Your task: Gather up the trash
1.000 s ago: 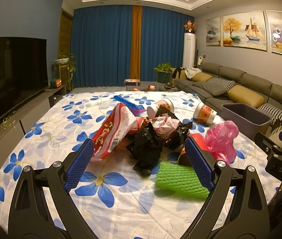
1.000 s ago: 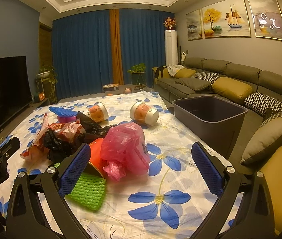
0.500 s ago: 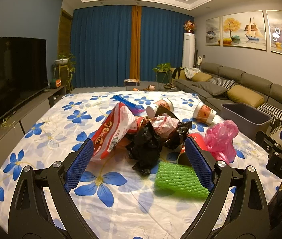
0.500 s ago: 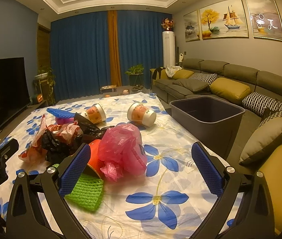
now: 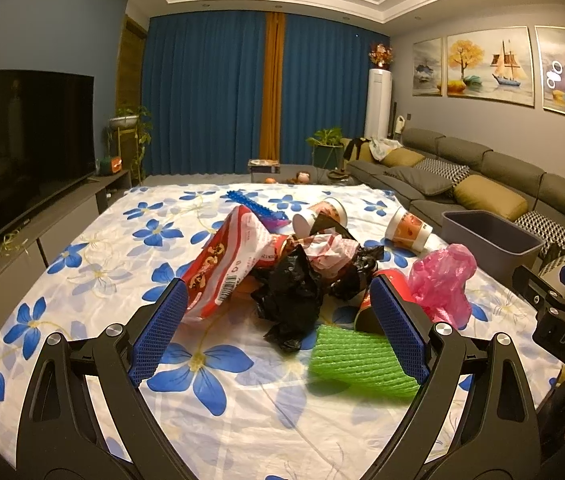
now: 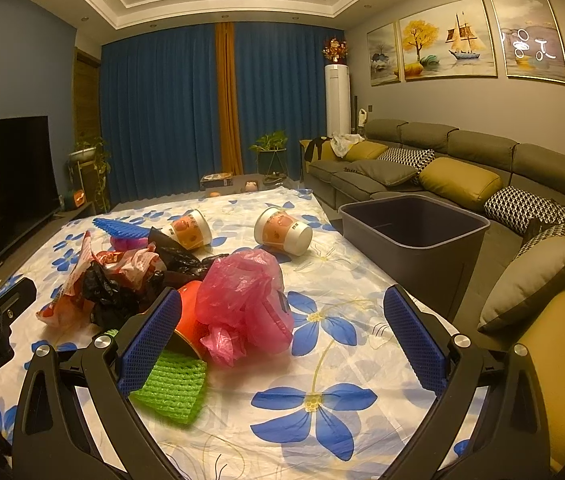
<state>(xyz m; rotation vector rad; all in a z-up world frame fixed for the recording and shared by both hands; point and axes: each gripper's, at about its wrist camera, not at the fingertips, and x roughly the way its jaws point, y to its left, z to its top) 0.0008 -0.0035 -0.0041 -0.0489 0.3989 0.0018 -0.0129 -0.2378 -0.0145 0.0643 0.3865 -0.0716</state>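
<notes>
trash pile not yet collected, both claws wide open and empty

crumpled pink plastic bag (image 6: 244, 300), black bags, green foam net (image 5: 358, 356), paper cups all on flowered surface (image 6: 322, 360); grey plastic bin (image 6: 414, 236) beside it looks empty; left claw (image 5: 278, 328), right claw (image 6: 278, 336) hover short of pile.

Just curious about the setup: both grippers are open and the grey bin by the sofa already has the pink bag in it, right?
Not quite. The right wrist view shows the grey bin empty; the pink bag lies on the flowered cloth. The left gripper and right gripper are indeed open.
</notes>
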